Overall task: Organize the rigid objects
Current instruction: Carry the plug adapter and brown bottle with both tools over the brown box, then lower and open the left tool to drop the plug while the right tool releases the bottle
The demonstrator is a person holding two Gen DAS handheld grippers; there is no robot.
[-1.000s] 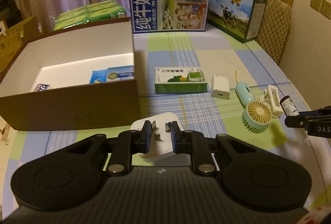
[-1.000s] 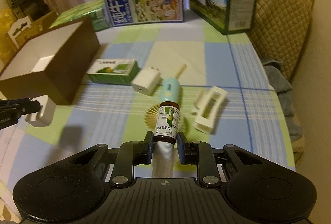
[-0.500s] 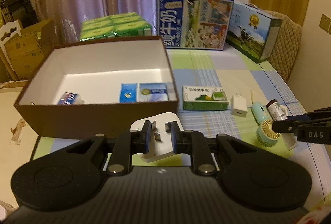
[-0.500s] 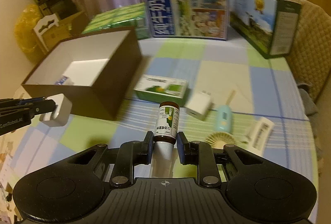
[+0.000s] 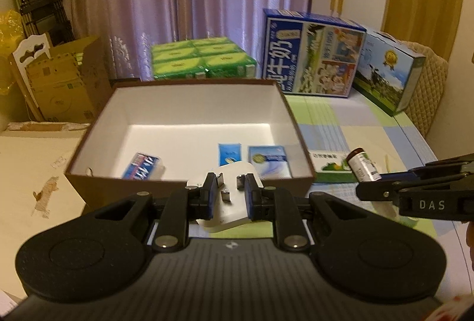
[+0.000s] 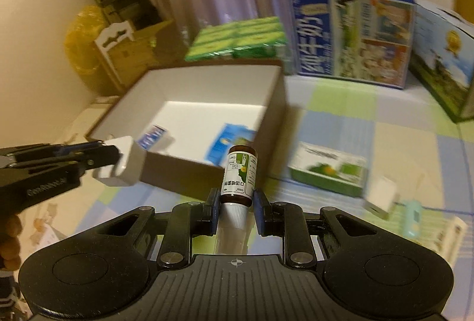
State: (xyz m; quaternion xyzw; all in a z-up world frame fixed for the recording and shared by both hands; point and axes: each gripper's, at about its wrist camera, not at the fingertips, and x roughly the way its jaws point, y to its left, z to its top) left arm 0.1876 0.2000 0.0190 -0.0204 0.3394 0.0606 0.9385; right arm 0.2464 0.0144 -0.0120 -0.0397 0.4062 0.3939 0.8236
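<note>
Carrying two items toward the brown cardboard box with white lining (image 5: 189, 113), both at its near wall. Left tongs (image 5: 226, 196) clamped on white square plug adapter with metal prongs (image 5: 234, 214); right tongs (image 6: 235, 207) clamped on small brown glass bottle with green-white label (image 6: 239, 176), gripped at the white cap end, body sticking out ahead of the tips.

Box floor ahead of left tongs holding a blue-white carton (image 5: 143, 168), a blue sachet (image 5: 229, 153) and a blue-white flat pack (image 5: 268, 161); back half bare.

Advice: clearing the near wall fully before lowering; aiming for bare floor beyond the packs. Staggering the drops, since both tongs converging on the same opening risks a clash. Bottle likely rolling if dropped from height, so lowering close to the floor before releasing.

Green-white medicine box (image 6: 328, 173) and white charger cube (image 6: 380, 195) waiting on the checked table (image 6: 340, 102), right of the right tongs.
</note>
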